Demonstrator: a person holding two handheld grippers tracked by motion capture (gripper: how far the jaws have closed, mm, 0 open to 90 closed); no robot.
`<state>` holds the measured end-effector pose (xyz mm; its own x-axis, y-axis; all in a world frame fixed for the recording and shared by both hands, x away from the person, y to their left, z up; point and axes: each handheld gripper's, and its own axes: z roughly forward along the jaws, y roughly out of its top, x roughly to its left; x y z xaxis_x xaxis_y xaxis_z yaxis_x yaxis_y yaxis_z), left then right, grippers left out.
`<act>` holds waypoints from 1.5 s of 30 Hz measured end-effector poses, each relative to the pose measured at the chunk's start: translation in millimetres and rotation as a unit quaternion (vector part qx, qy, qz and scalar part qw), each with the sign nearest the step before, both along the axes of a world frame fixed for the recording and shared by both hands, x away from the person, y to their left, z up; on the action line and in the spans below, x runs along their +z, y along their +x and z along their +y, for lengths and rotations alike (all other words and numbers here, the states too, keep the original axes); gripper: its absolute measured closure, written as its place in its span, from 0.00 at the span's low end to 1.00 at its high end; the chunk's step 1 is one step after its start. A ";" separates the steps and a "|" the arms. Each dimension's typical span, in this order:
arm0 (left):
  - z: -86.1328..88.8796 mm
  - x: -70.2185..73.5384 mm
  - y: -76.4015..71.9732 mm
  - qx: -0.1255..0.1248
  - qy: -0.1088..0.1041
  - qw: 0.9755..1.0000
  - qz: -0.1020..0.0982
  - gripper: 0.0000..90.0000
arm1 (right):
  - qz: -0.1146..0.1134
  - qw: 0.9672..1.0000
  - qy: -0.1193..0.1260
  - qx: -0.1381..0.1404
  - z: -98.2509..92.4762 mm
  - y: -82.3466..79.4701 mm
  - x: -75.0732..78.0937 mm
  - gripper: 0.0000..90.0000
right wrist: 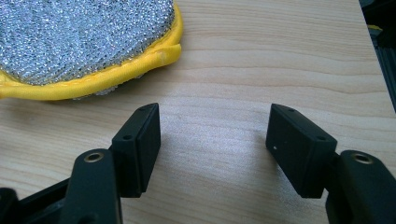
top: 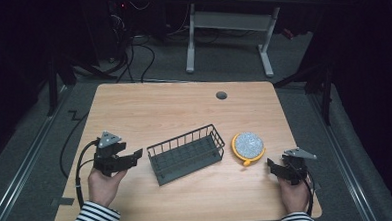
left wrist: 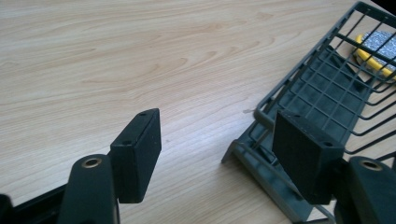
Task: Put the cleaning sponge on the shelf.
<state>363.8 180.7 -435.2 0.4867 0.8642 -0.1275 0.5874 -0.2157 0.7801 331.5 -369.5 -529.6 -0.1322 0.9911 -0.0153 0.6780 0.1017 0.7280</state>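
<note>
A dark grey wire basket (top: 186, 153) lies in the middle of the wooden table (top: 184, 106). To its right rests a round scouring pad (top: 248, 146) with a silver top and a yellow rim. My left gripper (top: 136, 155) is held just left of the basket, open, with nothing between its jaws. In the left gripper view the basket's near end (left wrist: 299, 121) sits right in front of the gripper (left wrist: 217, 154), and the pad (left wrist: 376, 46) shows beyond. My right gripper (top: 272, 166) stands open, right of the pad and nearer me. The pad (right wrist: 84, 42) lies just ahead-left of it (right wrist: 212, 149).
A round cable hole (top: 221, 95) sits near the table's far edge. Beyond the table stands a white desk frame (top: 228, 34) on grey carpet with cables. Striped sleeves (top: 96, 220) come in from the bottom. The table's right edge is close to my right hand.
</note>
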 end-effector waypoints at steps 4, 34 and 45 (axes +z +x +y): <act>7.9 -3.8 -0.6 0.011 -0.004 1.000 0.003 0.37 | 0.000 1.000 0.000 0.001 0.0 0.0 0.0 0.40; 46.6 -36.7 -8.5 0.060 -0.030 0.997 0.031 0.38 | 0.001 1.000 -0.001 0.003 0.5 -0.1 0.0 0.39; 53.5 -51.8 -7.0 0.076 -0.023 0.996 0.039 0.38 | 0.001 1.000 -0.001 0.004 0.6 -0.1 0.0 0.39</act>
